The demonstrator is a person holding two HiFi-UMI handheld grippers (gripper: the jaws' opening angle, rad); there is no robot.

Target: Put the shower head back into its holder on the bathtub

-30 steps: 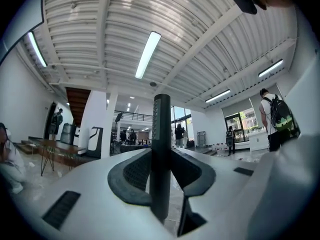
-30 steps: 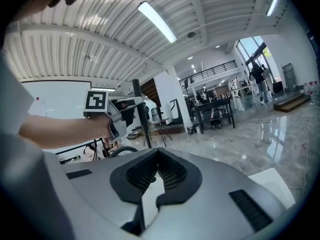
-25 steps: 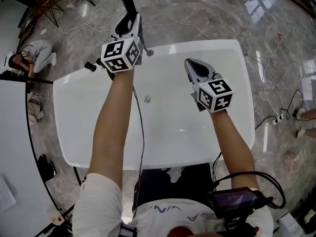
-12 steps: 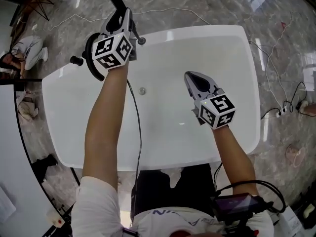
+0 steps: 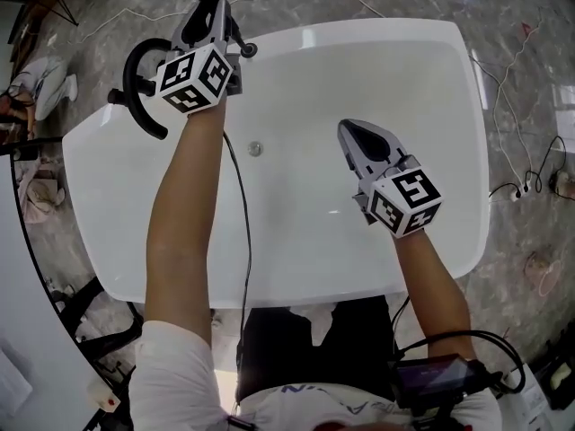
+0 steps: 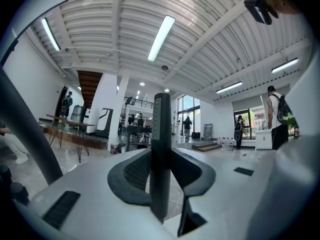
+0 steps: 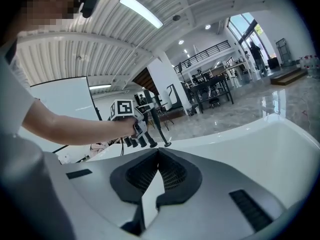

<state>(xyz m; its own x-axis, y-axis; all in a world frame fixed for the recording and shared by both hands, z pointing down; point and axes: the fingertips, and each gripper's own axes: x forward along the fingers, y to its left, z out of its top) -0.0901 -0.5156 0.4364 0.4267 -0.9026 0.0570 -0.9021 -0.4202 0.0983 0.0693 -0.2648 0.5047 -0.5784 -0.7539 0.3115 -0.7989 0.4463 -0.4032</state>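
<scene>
At the far left rim of the white bathtub (image 5: 359, 32), beside the curved black tap (image 5: 128, 72), the left gripper (image 5: 209, 18) clenched the shower head (image 6: 161, 134) upright, best lowered slowly and straight toward its holder, while the right gripper (image 5: 349, 131) hung closed and empty over the basin.
</scene>
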